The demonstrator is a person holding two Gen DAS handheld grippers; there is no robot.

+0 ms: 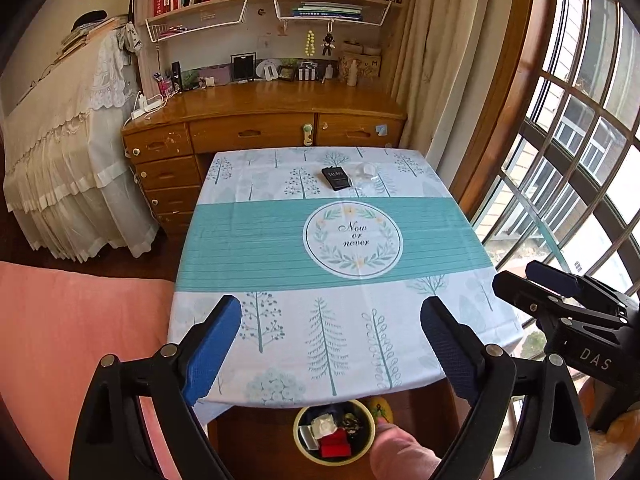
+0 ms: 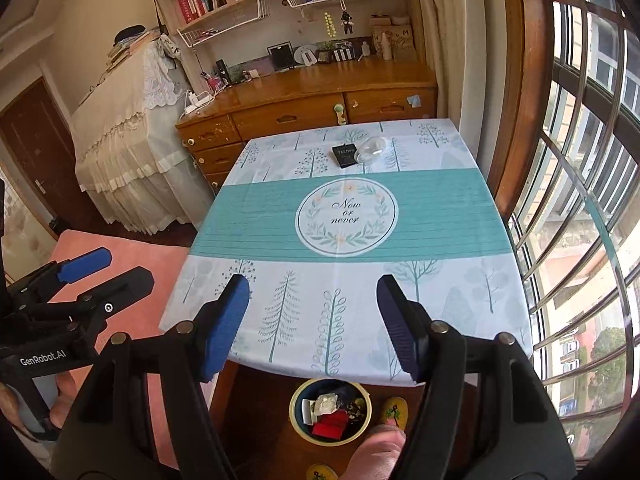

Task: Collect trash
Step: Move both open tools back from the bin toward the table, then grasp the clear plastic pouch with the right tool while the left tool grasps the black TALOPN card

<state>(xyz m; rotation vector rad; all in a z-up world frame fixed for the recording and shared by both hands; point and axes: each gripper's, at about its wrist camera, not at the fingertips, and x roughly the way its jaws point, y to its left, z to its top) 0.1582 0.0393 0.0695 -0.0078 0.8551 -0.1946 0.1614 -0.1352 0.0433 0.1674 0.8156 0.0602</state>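
Note:
A small black packet lies on the far part of the table, with a crumpled clear plastic wrapper just right of it. A round yellow-rimmed trash bin stands on the floor below the table's near edge, holding a red box, white paper and other scraps. My left gripper is open and empty above the near edge of the table. My right gripper is open and empty, beside the left one. Each gripper shows in the other's view.
The table has a white and teal cloth with a "Now or never" emblem. A wooden desk with drawers stands behind it. A pink bed is at the left, a barred window at the right. My foot is beside the bin.

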